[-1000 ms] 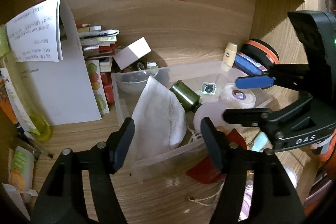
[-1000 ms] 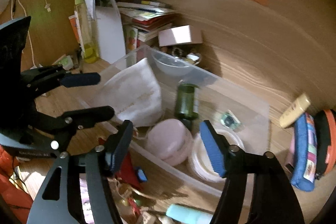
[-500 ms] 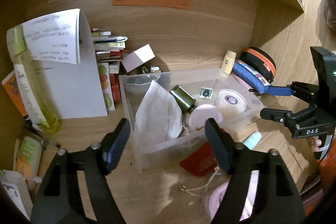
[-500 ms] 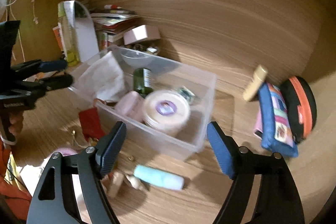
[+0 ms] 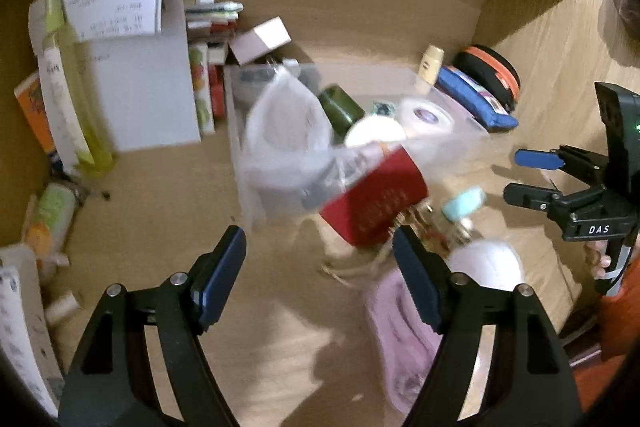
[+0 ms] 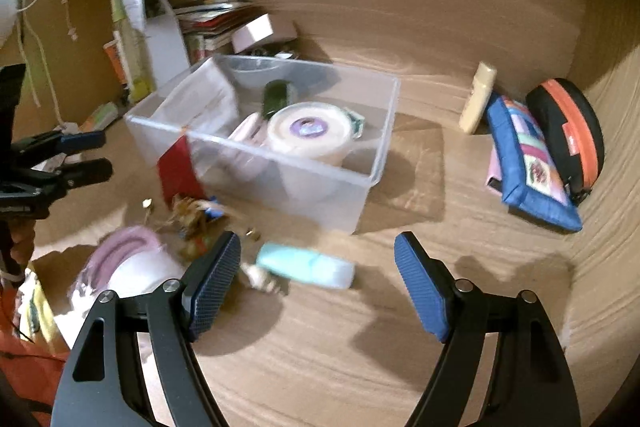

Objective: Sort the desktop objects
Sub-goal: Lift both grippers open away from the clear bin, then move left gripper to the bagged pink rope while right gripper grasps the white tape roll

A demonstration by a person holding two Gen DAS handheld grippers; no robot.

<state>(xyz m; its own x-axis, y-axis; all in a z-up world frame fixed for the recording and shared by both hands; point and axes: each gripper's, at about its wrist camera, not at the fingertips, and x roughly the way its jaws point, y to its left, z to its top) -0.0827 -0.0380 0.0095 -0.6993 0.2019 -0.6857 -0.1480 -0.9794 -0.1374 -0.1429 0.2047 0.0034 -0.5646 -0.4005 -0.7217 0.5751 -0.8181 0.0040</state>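
A clear plastic bin stands mid-desk. It holds a white pouch, a green bottle, a pink round case and a white tub. A red pouch leans against its front. A light blue tube, a pink-and-white round item and small trinkets lie on the desk in front. My left gripper is open and empty before the bin. My right gripper is open and empty above the tube.
A blue pencil case, a black-and-orange case and a cream bottle sit at the right. A white paper stand, stacked books and a yellow bottle stand at the back left. Wooden walls close the back and right.
Both grippers have pulled back from the bin toward the front of the desk. More of the desk and the items in front of the bin now show. Both stay open.
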